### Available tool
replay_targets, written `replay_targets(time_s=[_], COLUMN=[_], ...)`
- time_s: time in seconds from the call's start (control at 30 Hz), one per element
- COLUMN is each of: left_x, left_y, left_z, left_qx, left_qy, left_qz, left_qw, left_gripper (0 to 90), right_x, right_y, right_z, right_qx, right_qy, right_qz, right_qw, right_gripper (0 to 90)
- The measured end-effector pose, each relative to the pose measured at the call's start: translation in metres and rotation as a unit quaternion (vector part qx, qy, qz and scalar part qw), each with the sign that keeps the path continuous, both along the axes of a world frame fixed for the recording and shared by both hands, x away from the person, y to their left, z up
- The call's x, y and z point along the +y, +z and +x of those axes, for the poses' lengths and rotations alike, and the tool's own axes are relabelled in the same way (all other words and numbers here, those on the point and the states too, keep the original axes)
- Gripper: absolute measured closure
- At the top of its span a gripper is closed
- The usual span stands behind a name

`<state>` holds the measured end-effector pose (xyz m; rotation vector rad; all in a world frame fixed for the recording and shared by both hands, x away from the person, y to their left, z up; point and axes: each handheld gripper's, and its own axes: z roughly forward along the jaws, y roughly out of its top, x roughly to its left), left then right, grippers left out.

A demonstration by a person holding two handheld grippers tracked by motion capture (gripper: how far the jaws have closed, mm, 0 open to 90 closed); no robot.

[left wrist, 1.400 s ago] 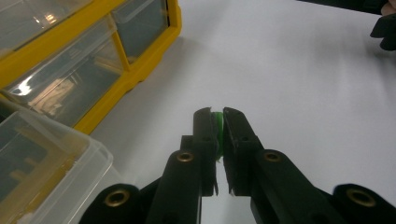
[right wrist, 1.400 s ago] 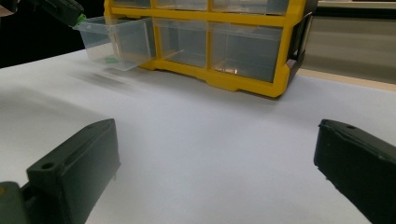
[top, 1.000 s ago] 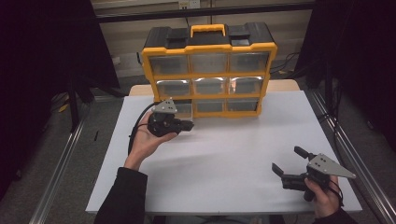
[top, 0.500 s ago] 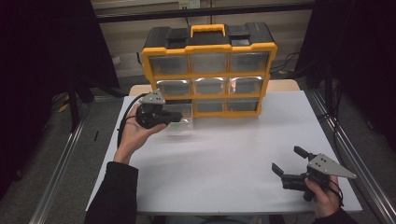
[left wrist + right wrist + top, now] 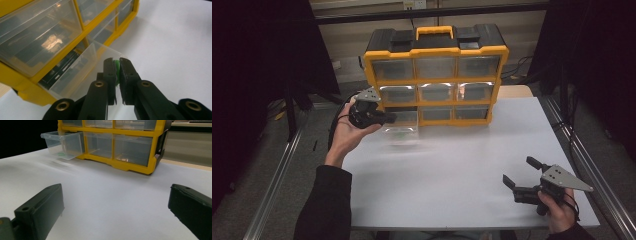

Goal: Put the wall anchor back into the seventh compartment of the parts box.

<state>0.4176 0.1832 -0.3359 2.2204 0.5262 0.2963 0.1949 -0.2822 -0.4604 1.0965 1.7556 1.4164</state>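
The left hand-held gripper was held up at the left end of the yellow organizer, over its pulled-out bottom-left drawer. In the left gripper view its jaws stood nearly together, clamped on a small green piece, which sat just above the drawer's clear front corner; the high view was too far off to show that piece between the jaws. The right gripper view showed the same drawer from the side, sticking out of the organizer, with a faint green patch inside it near the floor; what that patch was could not be told. The right hand-held gripper rested low at the near right corner of the white tabletop, well apart from the organizer, its jaws spread wide with nothing between them. No brand, label or writing could be read on the organizer or its drawers.
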Motion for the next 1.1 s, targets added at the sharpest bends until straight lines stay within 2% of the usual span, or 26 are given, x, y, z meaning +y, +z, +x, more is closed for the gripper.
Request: replay_targets(time_s=[0.27,0.33,0.4,0.5,0.6,0.63,0.67,0.7,0.73,0.77,0.8,0.83,0.87,0.9,0.97,1.0,1.03,1.07,1.1], left_x=[-0.002,-0.004,-0.006,-0.009,-0.01,-0.012,-0.013,-0.013,-0.014,-0.012,-0.013,-0.013,-0.016,-0.015,-0.017,-0.017,-0.015,-0.017,-0.015], left_y=[-0.005,-0.006,-0.007,-0.007,-0.006,-0.009,-0.01,-0.011,-0.013,-0.012,-0.013,-0.014,-0.017,-0.017,-0.02,-0.021,-0.02,-0.024,-0.022], left_z=[0.016,0.02,0.024,0.031,0.037,0.037,0.039,0.04,0.04,0.043,0.044,0.045,0.043,0.045,0.045,0.046,0.048,0.047,0.049], left_qx=[0.012,0.018,0.026,0.029,0.028,0.035,0.036,0.036,0.039,0.044,0.042,0.044,0.048,0.046,0.049,0.049,0.047,0.057,0.051], left_qy=[0.014,0.014,0.022,0.019,0.007,0.017,0.019,0.016,0.02,0.006,0.005,0.006,0.022,0.016,0.028,0.027,0.012,0.033,0.019], left_qz=[0.028,0.03,0.041,0.05,0.074,0.059,0.059,0.068,0.058,0.083,0.087,0.089,0.07,0.083,0.08,0.087,0.109,0.085,0.11], left_qw=[0.9995,0.9993,0.9986,0.9981,0.9968,0.9975,0.9975,0.9969,0.9973,0.9956,0.9953,0.995,0.9961,0.9953,0.9951,0.9947,0.9929,0.9942,0.9924], left_gripper=[84.6,84.6,84.6,84.6,84.6,84.6,84.6,84.6,84.6,84.5,84.6,84.6,84.6,84.6,84.6,84.6,84.6,84.6,84.6], right_x=[0.0,0.0,0.0,0.0,-0.001,0.0,-0.001,-0.001,-0.001,-0.001,-0.001,-0.001,-0.001,-0.001,-0.001,-0.001,-0.001,-0.001,-0.001], right_y=[0.0,0.001,0.001,0.001,0.0,0.0,0.0,0.0,0.0,0.0,0.0,0.0,0.0,0.0,0.0,0.0,0.0,0.0,0.0], right_z=[0.0,-0.001,0.0,-0.001,0.0,0.0,0.0,0.0,0.0,0.0,0.0,0.0,0.0,0.0,0.0,0.0,0.0,0.0,0.0], right_qx=[-0.001,0.001,0.0,0.001,0.001,0.0,0.0,0.001,0.0,0.001,0.0,0.001,0.002,0.002,0.004,0.004,0.002,0.002,0.004], right_qy=[0.002,0.001,0.001,0.002,0.001,0.001,0.002,0.001,0.001,0.001,0.002,0.002,0.004,0.003,0.002,0.002,0.002,0.002,0.002], right_qz=[0.0,0.001,0.002,0.001,0.003,0.005,0.005,0.004,0.004,0.004,0.005,0.005,0.003,0.002,0.002,0.002,0.002,0.003,0.002], right_qw=[1.0,1.0,1.0,1.0,1.0,1.0,1.0,1.0,1.0,1.0,1.0,1.0,1.0,1.0,1.0,1.0,1.0,1.0,1.0], right_gripper=[0.0,0.0,0.0,0.0,0.0,0.0,0.0,0.0,0.0,0.0,0.0,0.0,0.0,0.0,0.0,0.0,0.0,0.0,0.0])
